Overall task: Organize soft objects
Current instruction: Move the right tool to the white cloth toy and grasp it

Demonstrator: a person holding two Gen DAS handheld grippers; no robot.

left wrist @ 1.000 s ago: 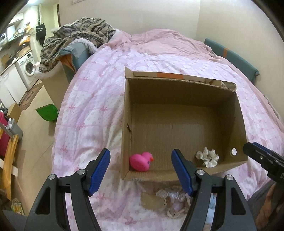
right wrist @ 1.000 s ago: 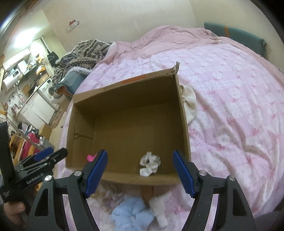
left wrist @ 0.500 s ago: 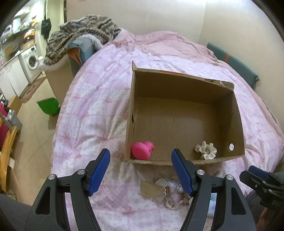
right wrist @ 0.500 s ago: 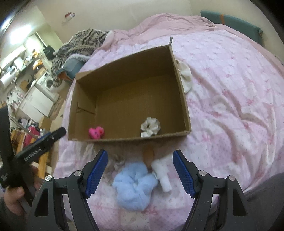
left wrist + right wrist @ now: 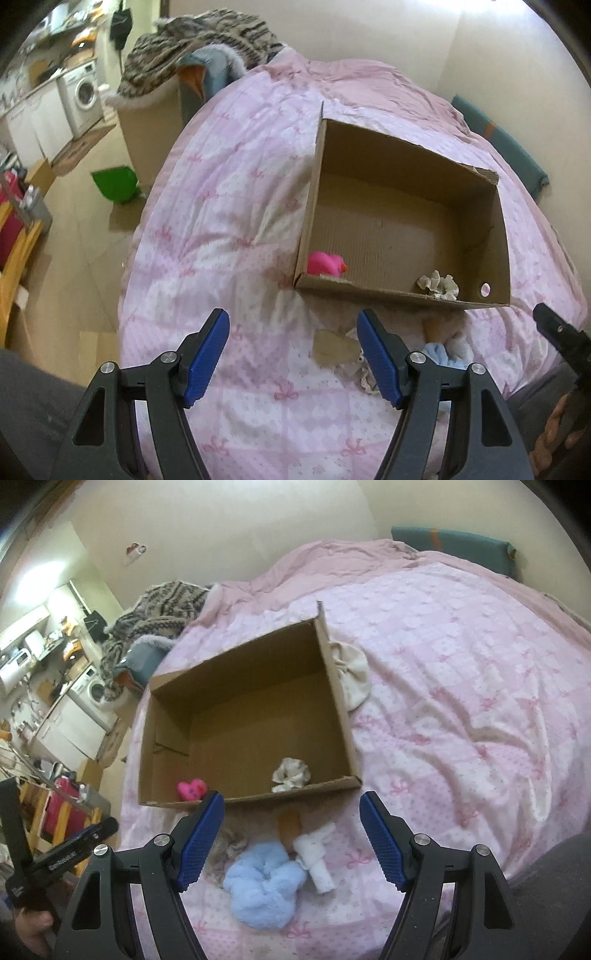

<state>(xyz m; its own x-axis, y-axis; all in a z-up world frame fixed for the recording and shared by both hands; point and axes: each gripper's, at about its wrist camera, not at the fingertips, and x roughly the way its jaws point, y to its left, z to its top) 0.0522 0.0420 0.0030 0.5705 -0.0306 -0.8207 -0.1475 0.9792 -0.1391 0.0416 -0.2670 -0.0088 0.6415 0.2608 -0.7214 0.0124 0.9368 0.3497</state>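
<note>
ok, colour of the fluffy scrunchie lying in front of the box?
Light blue. The scrunchie shows best in the right wrist view, on the bedspread just short of the cardboard box.

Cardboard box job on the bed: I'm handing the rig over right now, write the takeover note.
Left gripper: open, nothing between its fingers, over the pink bedspread in front of the box.
Right gripper: open, empty, above the loose pile.
Done: the pink rubber duck and a cream scrunchie lie in the open brown cardboard box, along its near wall.
Left: the fluffy light-blue scrunchie, a white rolled cloth piece, a grey-beige lacy scrunchie and a small tan item lie on the bedspread in front of the box. A cream knit hat lies against its outer right wall.
</note>
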